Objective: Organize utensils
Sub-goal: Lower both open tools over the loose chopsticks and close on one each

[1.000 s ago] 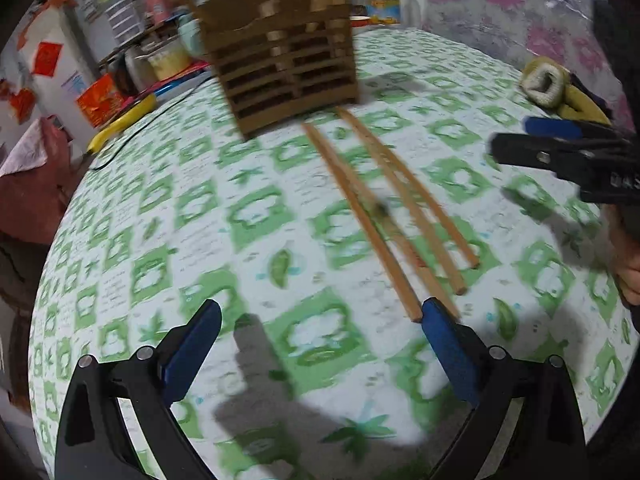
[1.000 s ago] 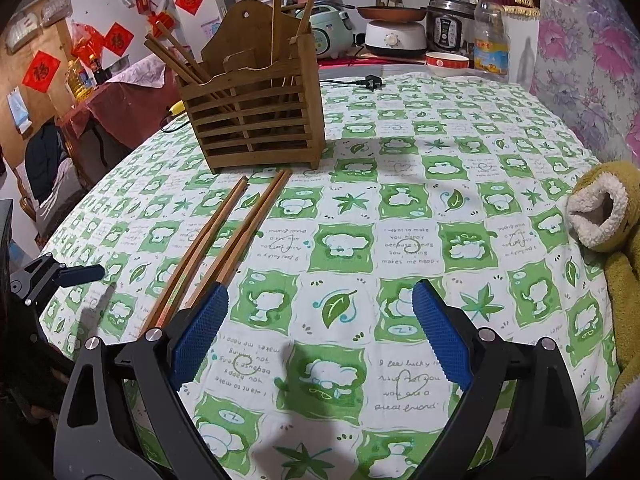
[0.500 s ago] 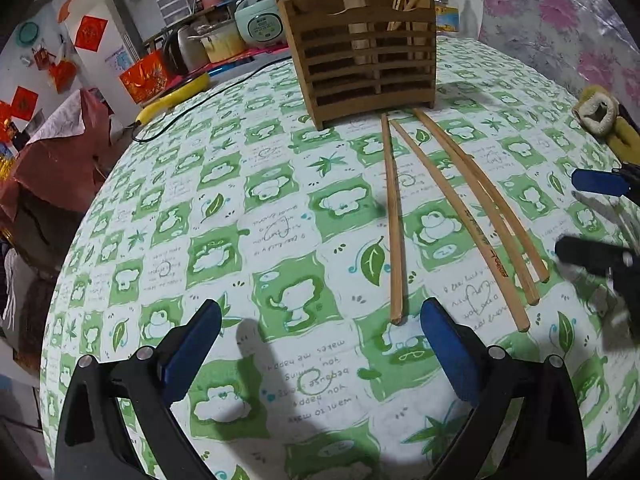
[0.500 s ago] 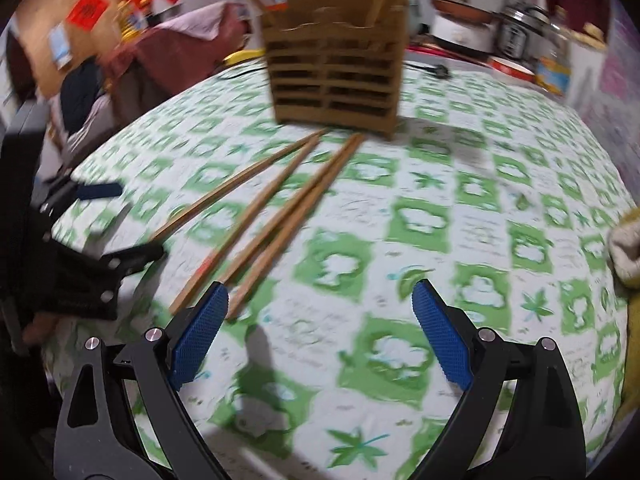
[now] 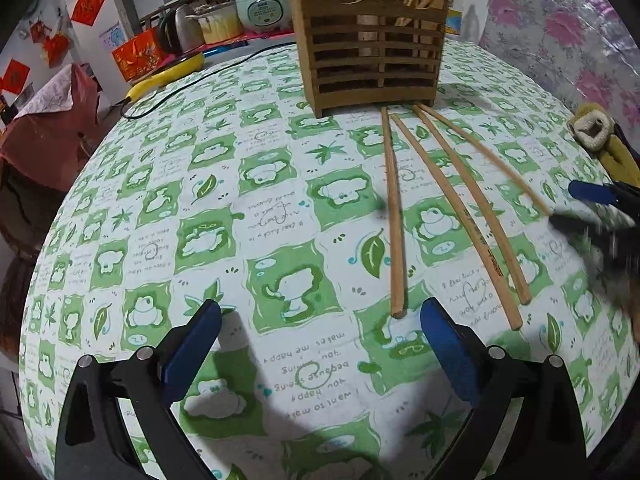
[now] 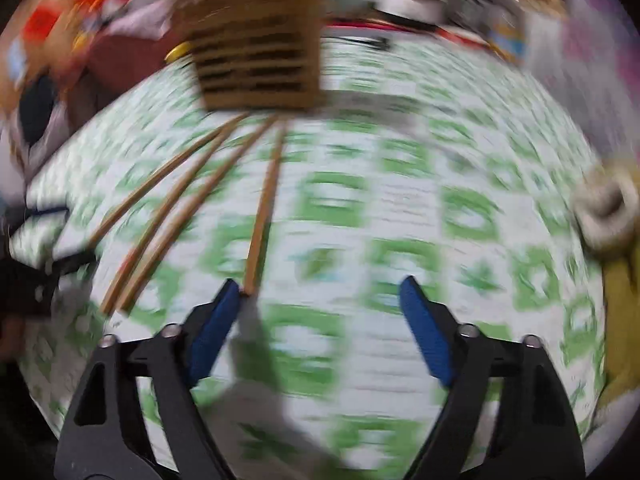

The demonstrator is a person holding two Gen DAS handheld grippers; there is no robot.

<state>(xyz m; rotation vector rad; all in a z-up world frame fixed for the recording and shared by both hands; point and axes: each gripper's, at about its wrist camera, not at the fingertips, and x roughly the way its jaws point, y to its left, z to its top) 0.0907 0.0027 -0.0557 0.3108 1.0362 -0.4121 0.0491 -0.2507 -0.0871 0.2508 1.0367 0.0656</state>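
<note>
Nearby, four chopsticks [image 5: 394, 216], both grippers agape.

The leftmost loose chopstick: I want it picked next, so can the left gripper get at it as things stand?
Probably yes. The left gripper is open, the leftmost chopstick ends just ahead of its right finger, apart from the others, nothing between.

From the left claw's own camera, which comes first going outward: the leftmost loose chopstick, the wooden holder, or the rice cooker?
1. Leftmost chopstick: its near end lies just ahead of the left claw, slightly right.
2. Wooden holder: standing past the chopsticks' far ends.
3. Rice cooker: beyond the table, behind the holder's left side.
</note>
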